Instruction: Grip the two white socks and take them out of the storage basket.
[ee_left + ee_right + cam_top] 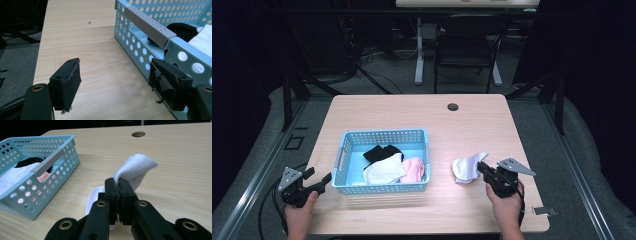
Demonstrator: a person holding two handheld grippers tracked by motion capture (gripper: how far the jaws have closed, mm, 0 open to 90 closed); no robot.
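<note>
Your right gripper point(118, 185) is clamped on a white sock point(135, 168); your left gripper point(115, 80), jaws apart and empty, sits beside the blue basket point(140, 47).

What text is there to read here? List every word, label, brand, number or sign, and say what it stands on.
None can be read. The blue basket, the white cloth pinched in the right gripper, the cloths in the basket, the wooden table and the left gripper bear no lettering. At the high view's top edge a pale board carries small marks, too blurred to read.
</note>
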